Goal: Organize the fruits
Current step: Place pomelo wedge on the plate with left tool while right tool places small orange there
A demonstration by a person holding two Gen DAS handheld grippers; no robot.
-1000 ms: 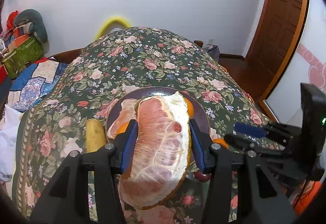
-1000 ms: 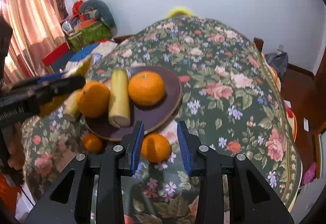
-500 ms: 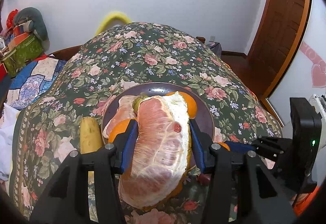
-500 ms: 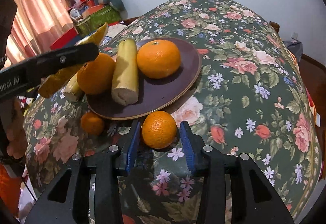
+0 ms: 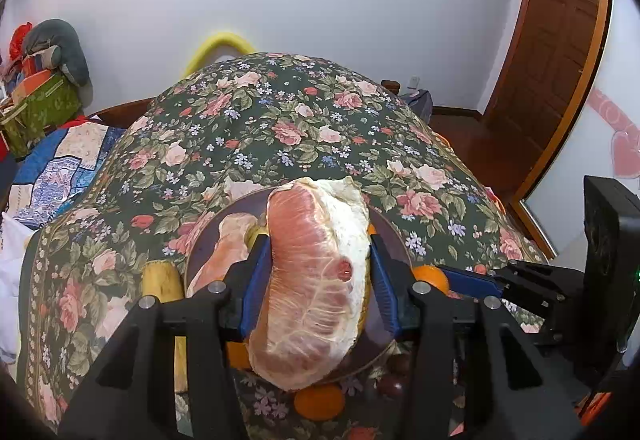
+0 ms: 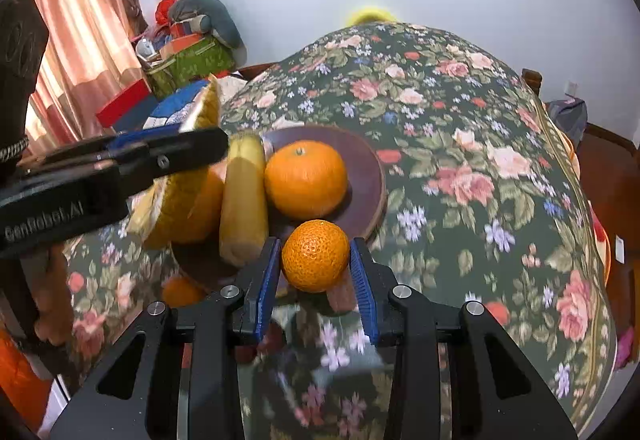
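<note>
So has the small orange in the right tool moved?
Yes. The small orange has risen toward the brown plate, now overlapping its near rim.

Both hand-held grippers [image 5: 316, 276] [image 6: 316, 272] clamped, loaded.

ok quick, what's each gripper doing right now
Left gripper: shut on the peeled pomelo piece.
Right gripper: shut on the small orange.
</note>
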